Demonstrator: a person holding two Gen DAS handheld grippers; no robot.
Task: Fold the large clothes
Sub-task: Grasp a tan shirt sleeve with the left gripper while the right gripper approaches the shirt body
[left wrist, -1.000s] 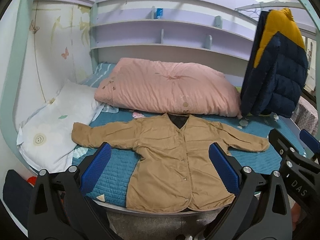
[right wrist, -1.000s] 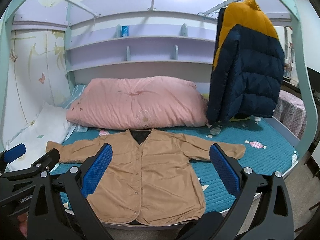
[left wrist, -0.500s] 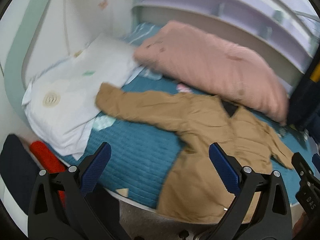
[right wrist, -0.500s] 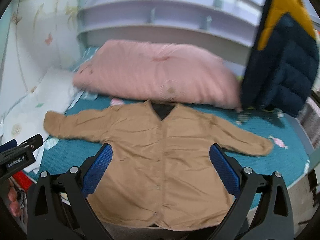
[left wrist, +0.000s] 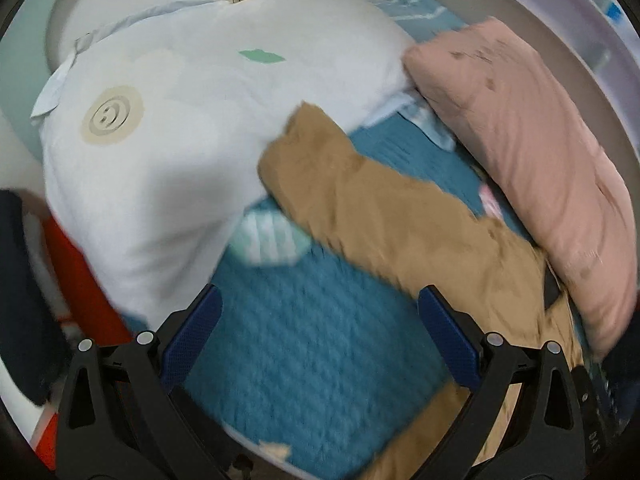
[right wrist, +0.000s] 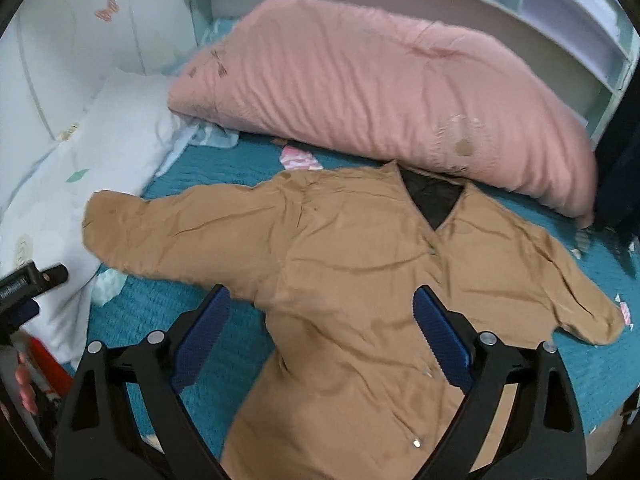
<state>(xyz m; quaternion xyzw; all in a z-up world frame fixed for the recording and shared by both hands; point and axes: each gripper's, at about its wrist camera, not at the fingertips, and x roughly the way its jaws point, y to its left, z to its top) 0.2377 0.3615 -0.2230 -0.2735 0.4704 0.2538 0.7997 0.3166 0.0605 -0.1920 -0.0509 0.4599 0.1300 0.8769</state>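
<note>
Already the tan jacket (right wrist: 360, 280) lies spread front-up on the teal bed cover (left wrist: 320, 344), one cuff resting on the white pillow (left wrist: 180, 120); the left hand-held gripper (left wrist: 318, 340) is released and empty over bare cover near that sleeve, the right hand-held gripper (right wrist: 320, 328) is closing with nothing pinched. A pinch there could catch the cover too, or drag the smooth fabric askew; the pink duvet (right wrist: 380, 92) crowds the collar.

Bed (right wrist: 224, 160) with teal quilted cover. Tan jacket (right wrist: 340, 280) lies flat on it, front up, sleeves spread to both sides. Pink folded duvet (right wrist: 380, 88) lies along the far side, touching the jacket's collar. White pillow (left wrist: 180, 120) at the left end; the left sleeve cuff rests against it.
</note>
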